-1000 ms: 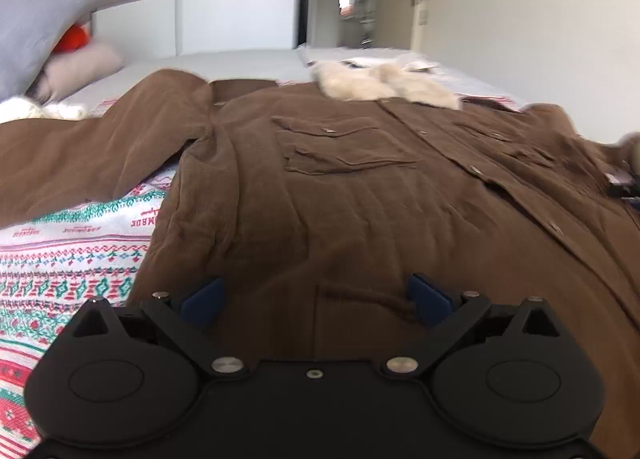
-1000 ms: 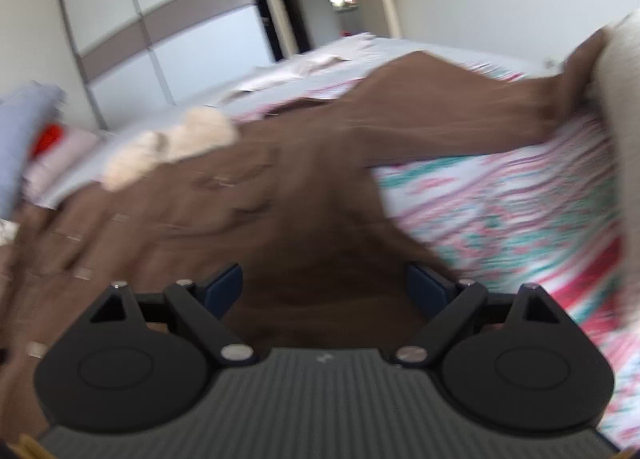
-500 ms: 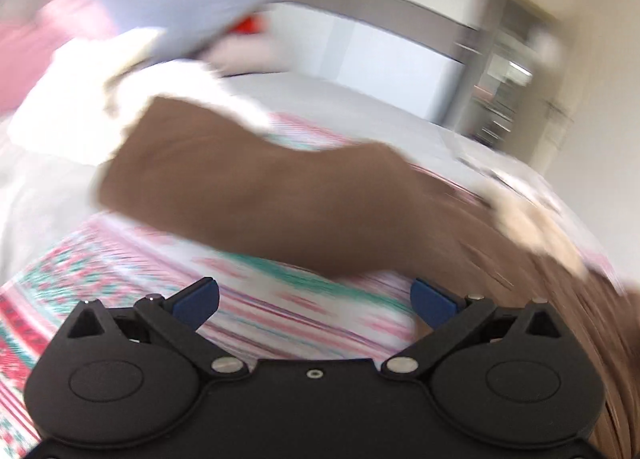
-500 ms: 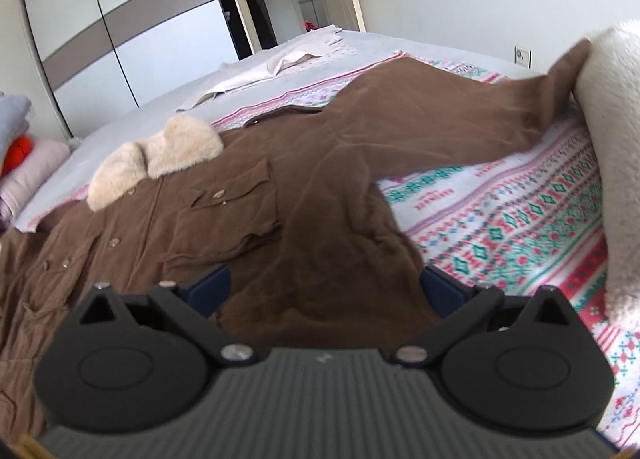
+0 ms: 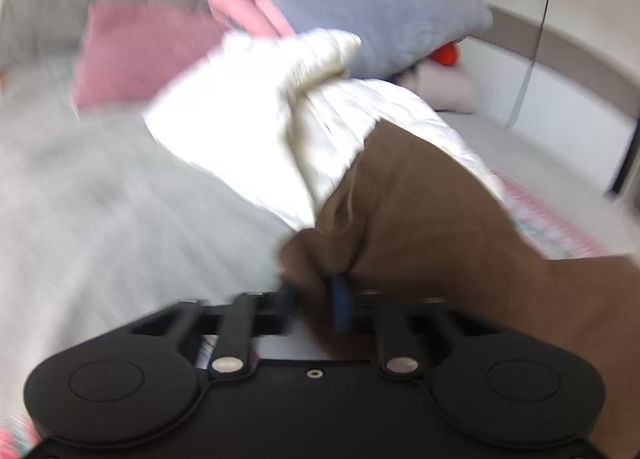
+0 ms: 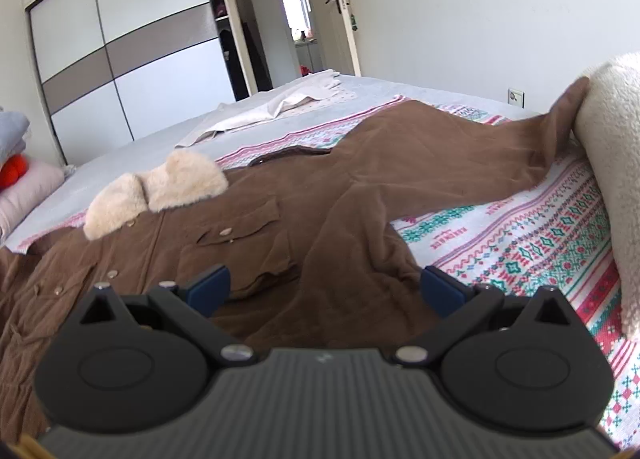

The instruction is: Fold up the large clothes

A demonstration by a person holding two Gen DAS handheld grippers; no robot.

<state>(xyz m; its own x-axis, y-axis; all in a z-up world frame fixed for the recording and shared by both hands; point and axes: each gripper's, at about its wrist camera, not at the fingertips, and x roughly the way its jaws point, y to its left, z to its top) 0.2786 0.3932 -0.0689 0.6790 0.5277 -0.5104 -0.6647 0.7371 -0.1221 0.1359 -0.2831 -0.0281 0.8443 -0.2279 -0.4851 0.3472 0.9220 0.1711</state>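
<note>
- The brown coat (image 6: 280,227) lies front-up and spread across the patterned bedspread (image 6: 520,243), its fleece collar (image 6: 160,191) toward the wardrobe (image 6: 120,59), one sleeve (image 6: 460,155) stretched out until its cuff touches a cream fleece cushion (image 6: 612,179).
- The left gripper (image 5: 316,299) has just been closing, and its jaws now pinch the cuff end of the other sleeve (image 5: 420,219), brown cloth bunched between the blue pads (image 5: 342,299). The view is blurred, so how deep the bite goes I cannot tell.
- The right gripper (image 6: 326,287) stands fully open and holds nothing, hovering over the coat's side near the chest pocket (image 6: 240,235).
- The step in hand looks like folding the left sleeve in over the body. Doing it well means carrying the cuff low and flat across the chest, so the sleeve creases at the shoulder seam rather than dragging the whole coat.
- The cuff lies against a white quilted garment (image 5: 280,119) below the grey pillow (image 5: 380,7); check that none of it is caught in the pinch.
- The open right gripper could press the body down while the sleeve travels.
- This heavy cloth probably slides on the bedspread, so a slow pull suits it.
</note>
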